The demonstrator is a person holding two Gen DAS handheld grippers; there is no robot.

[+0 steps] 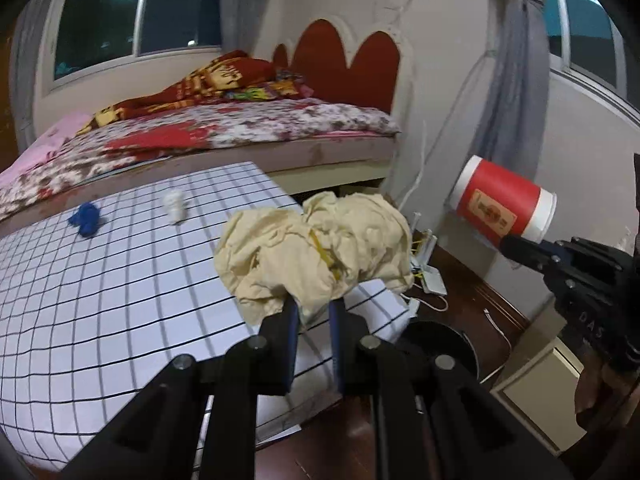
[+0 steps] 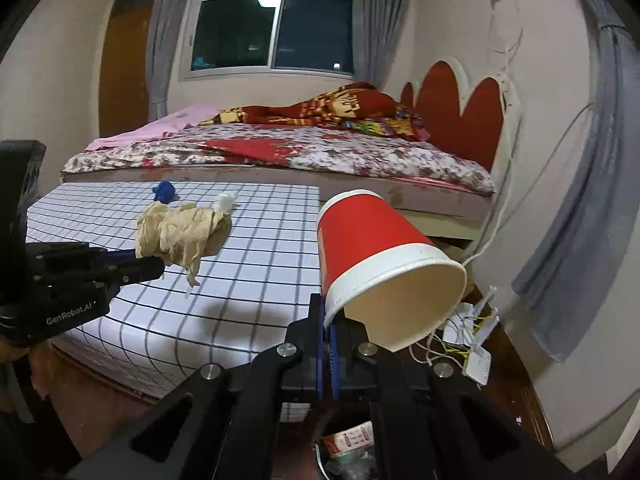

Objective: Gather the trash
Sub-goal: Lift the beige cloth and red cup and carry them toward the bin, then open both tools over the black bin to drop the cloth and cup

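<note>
My left gripper (image 1: pixel 314 304) is shut on a crumpled beige paper wad (image 1: pixel 316 248) and holds it in the air past the table's right edge; the wad also shows in the right wrist view (image 2: pixel 180 236). My right gripper (image 2: pixel 328 316) is shut on the rim of a red paper cup (image 2: pixel 380 264), held tilted with its mouth toward the camera; the cup also shows in the left wrist view (image 1: pixel 504 204). A blue scrap (image 1: pixel 85 219) and a white scrap (image 1: pixel 175 208) lie on the checked table (image 1: pixel 100 300). A black trash bin (image 1: pixel 440 344) stands on the floor below the grippers, with trash inside (image 2: pixel 348 448).
A bed (image 1: pixel 240 128) with a red headboard stands behind the table. Cables and a white router (image 2: pixel 476 360) lie on the floor by the wall. A beige box (image 1: pixel 536 380) sits at right. Grey curtains (image 2: pixel 592 200) hang by the wall.
</note>
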